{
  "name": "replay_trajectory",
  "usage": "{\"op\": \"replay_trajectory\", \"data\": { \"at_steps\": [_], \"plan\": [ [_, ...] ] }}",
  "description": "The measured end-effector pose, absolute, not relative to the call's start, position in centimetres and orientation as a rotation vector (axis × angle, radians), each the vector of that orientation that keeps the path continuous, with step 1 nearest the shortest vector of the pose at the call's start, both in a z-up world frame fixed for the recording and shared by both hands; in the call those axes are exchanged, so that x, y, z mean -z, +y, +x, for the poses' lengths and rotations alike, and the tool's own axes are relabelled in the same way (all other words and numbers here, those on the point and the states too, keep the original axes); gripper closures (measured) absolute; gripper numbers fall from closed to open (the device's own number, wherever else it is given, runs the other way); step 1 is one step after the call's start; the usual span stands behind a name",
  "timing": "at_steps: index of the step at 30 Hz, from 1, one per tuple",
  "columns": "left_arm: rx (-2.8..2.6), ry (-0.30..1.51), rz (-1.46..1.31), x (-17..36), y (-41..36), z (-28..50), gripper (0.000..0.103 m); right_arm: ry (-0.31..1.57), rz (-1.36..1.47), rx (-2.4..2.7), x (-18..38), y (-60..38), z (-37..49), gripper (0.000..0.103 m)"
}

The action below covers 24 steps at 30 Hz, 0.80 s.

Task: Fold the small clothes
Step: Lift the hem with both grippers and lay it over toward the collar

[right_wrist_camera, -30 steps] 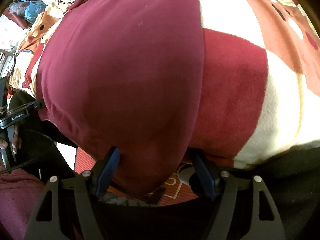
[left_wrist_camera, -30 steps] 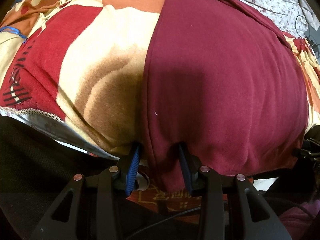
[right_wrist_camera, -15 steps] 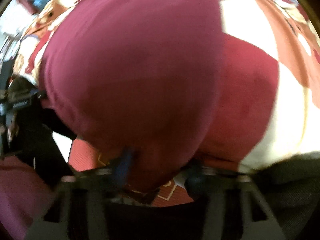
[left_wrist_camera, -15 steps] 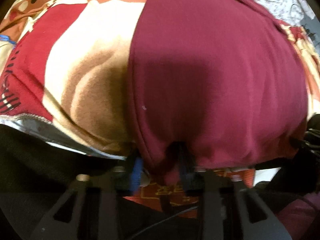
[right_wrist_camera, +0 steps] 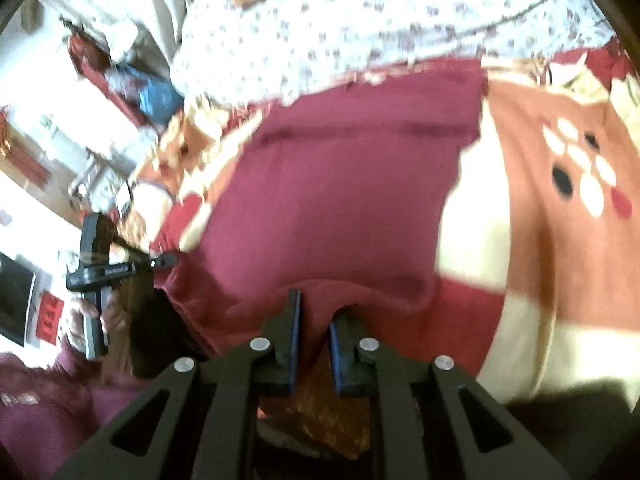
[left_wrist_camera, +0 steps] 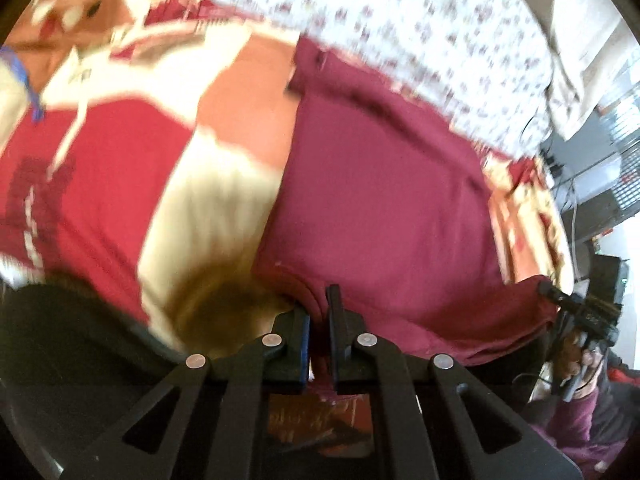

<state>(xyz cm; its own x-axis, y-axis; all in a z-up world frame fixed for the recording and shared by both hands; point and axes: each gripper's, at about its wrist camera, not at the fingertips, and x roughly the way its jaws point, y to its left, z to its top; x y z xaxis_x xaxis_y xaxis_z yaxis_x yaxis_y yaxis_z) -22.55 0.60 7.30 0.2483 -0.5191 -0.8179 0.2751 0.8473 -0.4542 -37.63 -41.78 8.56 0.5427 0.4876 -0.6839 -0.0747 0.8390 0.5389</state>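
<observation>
A bed with a patterned blanket (left_wrist_camera: 120,184) carries the maroon garment (left_wrist_camera: 380,208). Both grippers, left (left_wrist_camera: 319,320) and right (right_wrist_camera: 316,328), at 6 o'clock, have jaws clamped on its near hem; uneven lifting could skew the fold.

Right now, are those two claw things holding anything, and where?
Yes. Both hold the maroon garment by its near edge: the left gripper near one corner, the right gripper near the other.

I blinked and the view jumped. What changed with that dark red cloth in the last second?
Both grippers, left and right, closed their jaws on the maroon garment's near edge and lifted, so more of the bed shows. The garment still lies spread on the patterned blanket.
</observation>
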Motion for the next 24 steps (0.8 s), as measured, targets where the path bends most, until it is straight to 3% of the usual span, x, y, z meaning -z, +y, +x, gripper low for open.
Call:
{"op": "replay_trajectory", "data": {
  "at_steps": [12, 24],
  "plan": [
    [0.515, 0.986, -0.229, -12.4, -6.0, -9.5, 0.103, 0.756, 0.535, -0.136, -12.2, -46.7, -26.1, 0.091],
    [0.428, 1.036, -0.224, -8.7, -11.8, 2.4, 0.103, 0.801, 0.626, -0.017, -6.4, -52.4, -13.6, 0.091]
  ]
}}
